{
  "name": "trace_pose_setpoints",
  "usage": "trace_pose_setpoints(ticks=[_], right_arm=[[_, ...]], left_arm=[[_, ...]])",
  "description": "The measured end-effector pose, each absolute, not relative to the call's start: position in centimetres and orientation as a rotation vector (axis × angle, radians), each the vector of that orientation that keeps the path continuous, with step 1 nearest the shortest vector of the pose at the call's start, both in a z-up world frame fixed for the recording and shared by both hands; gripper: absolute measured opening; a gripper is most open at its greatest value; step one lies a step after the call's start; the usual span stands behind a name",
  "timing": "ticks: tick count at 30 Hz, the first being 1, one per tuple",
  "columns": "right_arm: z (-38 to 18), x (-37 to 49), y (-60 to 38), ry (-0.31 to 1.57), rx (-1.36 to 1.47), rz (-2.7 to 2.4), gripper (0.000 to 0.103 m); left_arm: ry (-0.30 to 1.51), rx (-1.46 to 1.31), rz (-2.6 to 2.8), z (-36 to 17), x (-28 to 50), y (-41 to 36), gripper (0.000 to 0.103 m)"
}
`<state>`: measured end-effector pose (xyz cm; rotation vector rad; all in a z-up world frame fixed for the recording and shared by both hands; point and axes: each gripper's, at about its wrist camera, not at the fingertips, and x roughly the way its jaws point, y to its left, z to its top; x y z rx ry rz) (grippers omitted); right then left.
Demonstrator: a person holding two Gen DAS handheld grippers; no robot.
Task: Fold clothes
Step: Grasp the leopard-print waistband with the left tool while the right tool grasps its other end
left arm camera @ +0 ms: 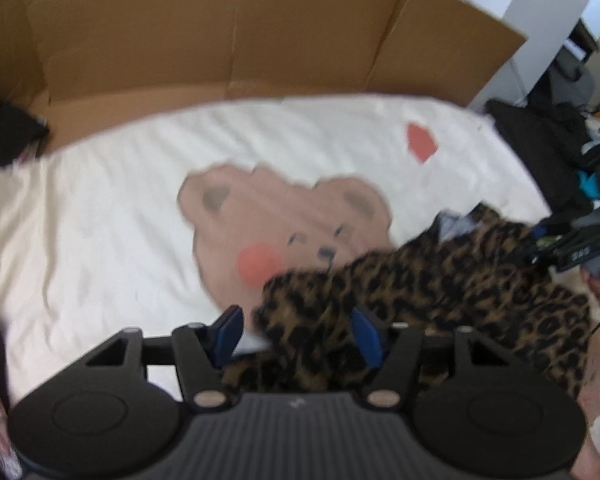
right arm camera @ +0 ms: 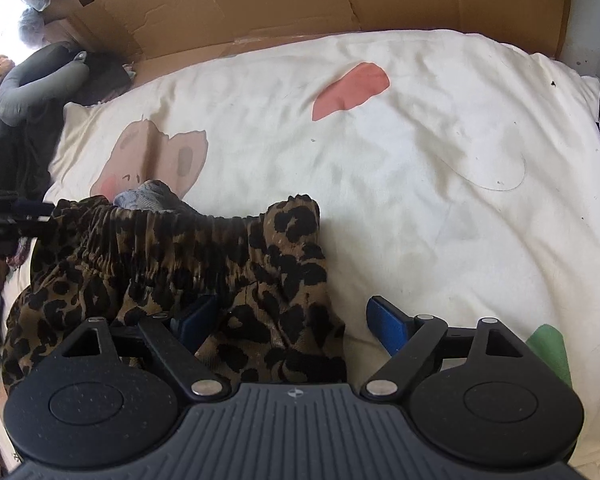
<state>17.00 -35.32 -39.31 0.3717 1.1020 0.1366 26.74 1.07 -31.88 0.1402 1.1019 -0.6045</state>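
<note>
A leopard-print garment [left arm camera: 420,292] with an elastic waistband [right arm camera: 172,236] lies bunched on a cream bedspread [left arm camera: 112,216] printed with a bear face. A grey cloth [right arm camera: 148,198] peeks out behind the waistband. My left gripper [left arm camera: 298,334] is open, blue pads apart, with a fold of the garment lying between its fingers. My right gripper [right arm camera: 296,320] is open, the garment's right edge lying between its fingers. The right gripper also shows at the right edge of the left wrist view [left arm camera: 580,250].
Brown cardboard [left arm camera: 228,32] stands along the far side of the bed. Dark clothes are piled at the right [left arm camera: 548,148]. A grey neck pillow [right arm camera: 32,84] and dark items lie at the left of the bed. A green object [right arm camera: 550,350] sits by my right gripper.
</note>
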Motion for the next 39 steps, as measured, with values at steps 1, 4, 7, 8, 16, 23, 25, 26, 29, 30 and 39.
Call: trace_pose_setpoints(ticks=[1,4,7,8,16,23,25,26,29,30,39], right_arm=[[-39.1,17.0,-35.4,1.099,0.372,0.137,0.086],[-38.3,17.0,-35.6,1.068,0.352,0.141,0.086],[-37.7,17.2,-36.0,1.046,0.332,0.137,0.086],[-37.6,17.4,-36.1,1.043,0.331,0.133,0.086],[-38.7,19.5,-35.5,1.067,0.311,0.169,0.085],[-39.3,19.6,-34.3,1.101,0.276,0.259,0.063],[-39.3,19.2,-33.7,1.101,0.242,0.287,0.042],[-39.1,19.0,-33.6,1.095,0.234,0.288,0.038],[-38.5,18.5,-33.5,1.071,0.212,0.286,0.020],[-38.0,18.3,-33.7,1.052,0.211,0.277,0.016],[-33.1,17.6,-36.0,0.875,0.257,0.239,0.012]], left_arm=[[1.092,0.141,-0.612,-31.7,26.9,0.8,0.064],[1.100,0.150,-0.614,-32.5,27.7,-0.2,0.064],[1.132,0.110,-0.615,-33.9,28.6,-0.5,0.064],[1.146,0.092,-0.612,-34.4,28.9,-0.5,0.063],[1.219,0.074,-0.607,-36.8,29.4,-0.5,0.062],[1.272,0.074,-0.627,-37.8,28.3,0.0,0.052],[1.273,0.085,-0.636,-37.8,28.0,0.1,0.044],[1.265,0.084,-0.640,-37.7,27.9,0.1,0.039],[1.206,0.101,-0.650,-36.5,27.6,0.0,0.031],[1.185,0.108,-0.653,-36.0,27.5,0.0,0.029],[0.959,0.075,-0.666,-30.5,28.1,-0.1,0.026]])
